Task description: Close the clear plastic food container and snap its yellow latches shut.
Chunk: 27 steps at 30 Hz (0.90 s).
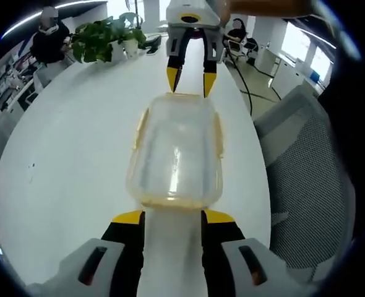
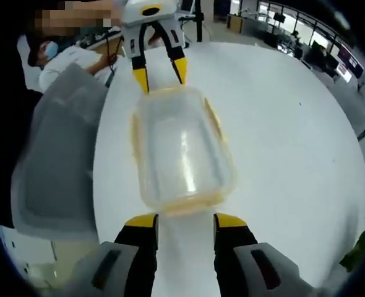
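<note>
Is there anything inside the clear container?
Nothing visible inside the clear container; the white table shows through its walls. Glare and haze on the plastic could hide something small. Left tongs and right tongs flank its ends, open.

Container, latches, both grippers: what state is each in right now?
Clear plastic container: upright on the white table, lid on.
Yellow latches: along the sides; snapped or not, cannot tell.
Left gripper: jaws open, tips at the near end of the container, not clamping it.
Right gripper: jaws open, tips at the opposite end, not clamping it.
Mesh chair: beside the table, unoccupied.
</note>
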Available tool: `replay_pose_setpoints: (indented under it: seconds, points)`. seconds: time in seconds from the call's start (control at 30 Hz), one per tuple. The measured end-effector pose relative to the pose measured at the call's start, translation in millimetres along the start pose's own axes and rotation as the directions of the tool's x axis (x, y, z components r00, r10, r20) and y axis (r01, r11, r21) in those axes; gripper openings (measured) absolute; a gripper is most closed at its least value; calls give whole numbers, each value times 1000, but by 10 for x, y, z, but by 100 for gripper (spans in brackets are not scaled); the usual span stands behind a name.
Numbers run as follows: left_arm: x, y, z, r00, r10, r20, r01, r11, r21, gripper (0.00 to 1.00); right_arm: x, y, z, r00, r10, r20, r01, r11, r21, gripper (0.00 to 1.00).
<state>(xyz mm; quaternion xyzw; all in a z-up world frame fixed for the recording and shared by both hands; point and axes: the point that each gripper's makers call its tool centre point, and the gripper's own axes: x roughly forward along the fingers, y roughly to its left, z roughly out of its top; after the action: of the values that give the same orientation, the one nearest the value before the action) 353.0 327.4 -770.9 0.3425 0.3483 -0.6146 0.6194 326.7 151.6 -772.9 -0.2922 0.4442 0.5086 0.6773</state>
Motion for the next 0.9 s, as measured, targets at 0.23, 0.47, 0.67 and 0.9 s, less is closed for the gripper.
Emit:
replay_pose_setpoints:
  seconds: [0.23, 0.47, 0.67, 0.9]
  points:
    - [-12, -7, 19, 1000, 0, 7, 0, 1000, -23, 35, -15, -11, 13, 1000, -10, 13, 10, 999, 46, 34]
    - [-19, -22, 15, 1000, -10, 17, 12, 993, -116, 36, -23, -44, 55, 999, -27, 26, 24, 993, 113, 34]
    - [-38, 1, 76, 998, 0, 69, 17, 969, -248, 38, -21, -74, 73, 998, -40, 41, 30, 977, 210, 35]
    - [-29, 59, 59, 997, 17, 69, 6, 951, -309, 39, -28, -104, 73, 997, -60, 56, 42, 958, 282, 36]
